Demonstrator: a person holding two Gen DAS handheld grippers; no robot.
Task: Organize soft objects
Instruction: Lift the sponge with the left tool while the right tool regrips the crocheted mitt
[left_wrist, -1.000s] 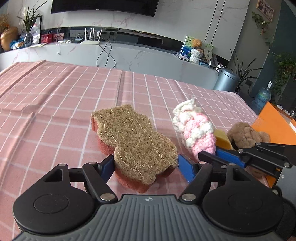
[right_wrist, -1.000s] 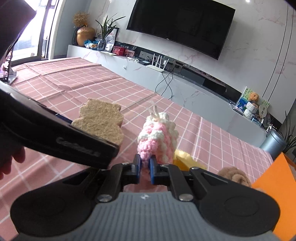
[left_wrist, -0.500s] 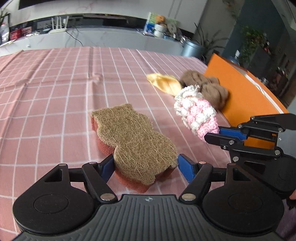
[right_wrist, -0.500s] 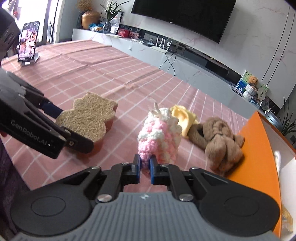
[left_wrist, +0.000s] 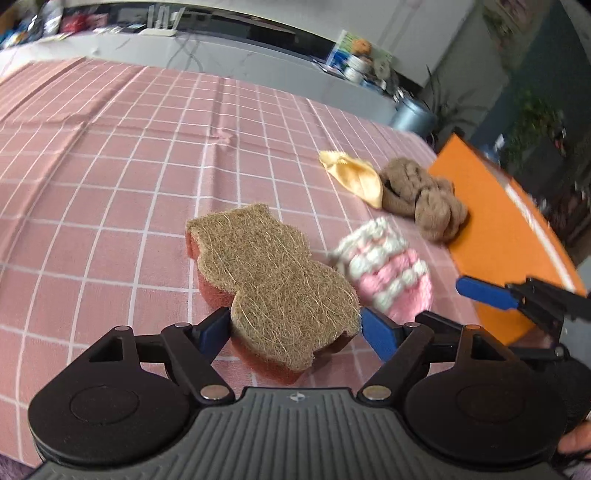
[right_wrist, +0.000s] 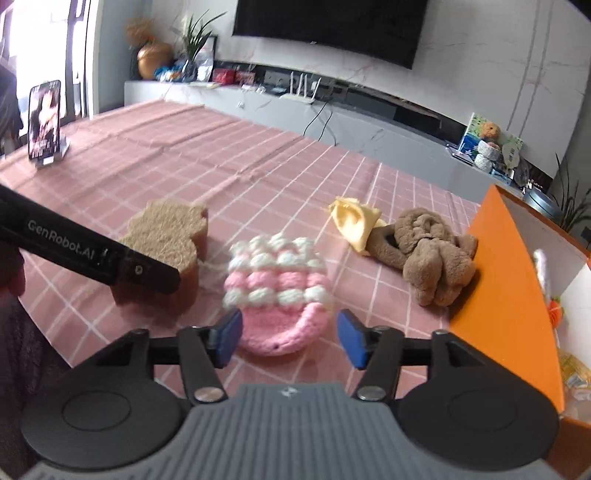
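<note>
Both grippers' jaws opening. Left gripper (left_wrist: 295, 328) flanks sponge (left_wrist: 273, 284); right gripper (right_wrist: 290, 338) flanks crochet piece (right_wrist: 277, 291), pads clear. Finish release, lift straight, avoid snagging yarn.

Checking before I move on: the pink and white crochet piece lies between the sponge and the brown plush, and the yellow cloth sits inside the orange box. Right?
Not quite. The yellow cloth lies on the checked tablecloth, against the brown plush, outside the orange box. The right wrist view shows it. The crochet piece does lie between sponge and plush.
</note>
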